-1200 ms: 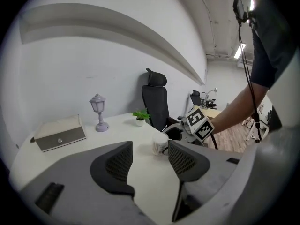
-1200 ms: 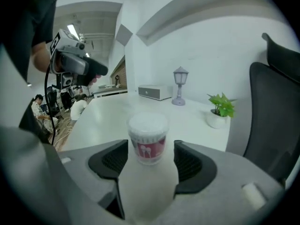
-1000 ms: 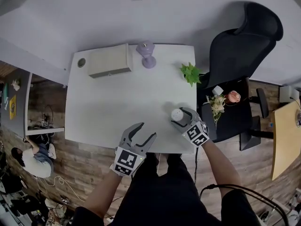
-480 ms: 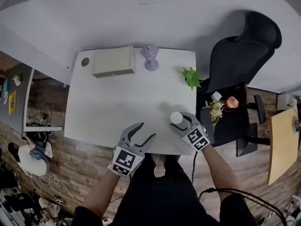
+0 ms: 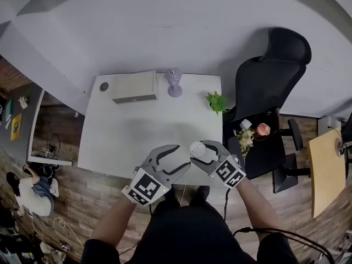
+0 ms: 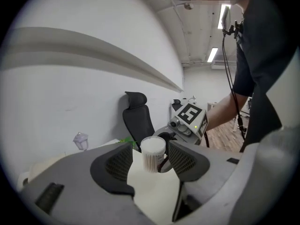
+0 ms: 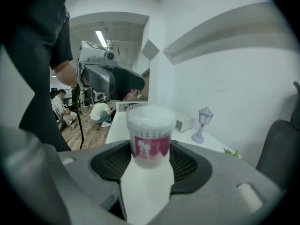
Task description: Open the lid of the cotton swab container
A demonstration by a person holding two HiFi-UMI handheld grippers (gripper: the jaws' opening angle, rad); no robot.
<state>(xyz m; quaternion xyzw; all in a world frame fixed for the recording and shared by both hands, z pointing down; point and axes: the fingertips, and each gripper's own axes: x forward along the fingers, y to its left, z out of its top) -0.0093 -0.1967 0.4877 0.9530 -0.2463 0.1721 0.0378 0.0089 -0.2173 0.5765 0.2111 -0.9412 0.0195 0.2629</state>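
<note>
The head view looks steeply down on the white rectangular table (image 5: 137, 131), with the left gripper (image 5: 180, 155) and right gripper (image 5: 201, 152) at 6 o'clock. Each gripper view rides close behind its own jaws. They face each other, sharing the clear round cotton swab container (image 7: 150, 137) and small purple lamp (image 7: 202, 123).

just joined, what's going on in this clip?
A person works with a hand-held gripper in each hand over the near edge of a white table. The right hand-held gripper is closed on the cotton swab container, holding it upright by its sides. The left hand-held gripper is open, with its jaws pointed at the container but not clamped on it. The lid is still on, so opening hasn't started.
</note>
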